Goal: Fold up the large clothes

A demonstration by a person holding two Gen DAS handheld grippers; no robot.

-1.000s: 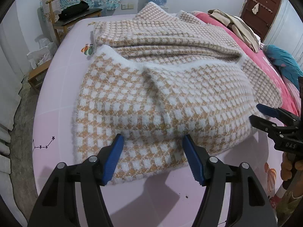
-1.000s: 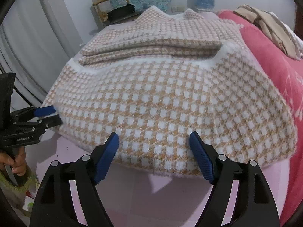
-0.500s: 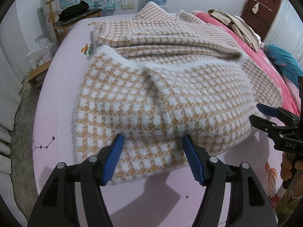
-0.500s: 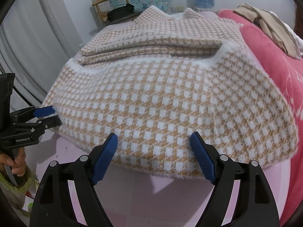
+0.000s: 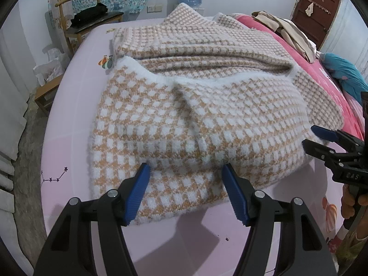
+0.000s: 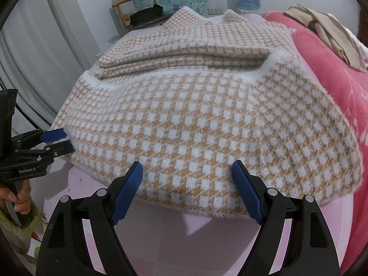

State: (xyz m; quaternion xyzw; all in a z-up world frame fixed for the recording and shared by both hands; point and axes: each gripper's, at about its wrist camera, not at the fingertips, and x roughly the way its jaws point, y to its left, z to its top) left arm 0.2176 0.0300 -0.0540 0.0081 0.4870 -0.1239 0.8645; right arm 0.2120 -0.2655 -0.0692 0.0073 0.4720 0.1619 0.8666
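Bed (image 5: 69, 119) w/ pale pink sheet carries the whole job; the big tan-and-white check sweater (image 5: 195, 119) lies across it, near hem already turned up over the body, white fuzzy edge across the middle, sleeves stacked behind.

Step, as I read it: one fold down, both tools lined up at the near folded edge for the next fold away from the person. Next move prob needs each to bite that thick doubled edge evenly, then lift together so layers don't slip.

Left gripper (image 5: 185, 192): jaws spread wide, holding nothing, tips over the hem. Right gripper (image 6: 187, 185): same, gaping, empty.

Left view only: brown door (image 5: 319, 7), teal cloth (image 5: 345, 73). Right view only: grey curtain (image 6: 34, 57), the person's hand (image 6: 18, 197) on the left tool's grip.
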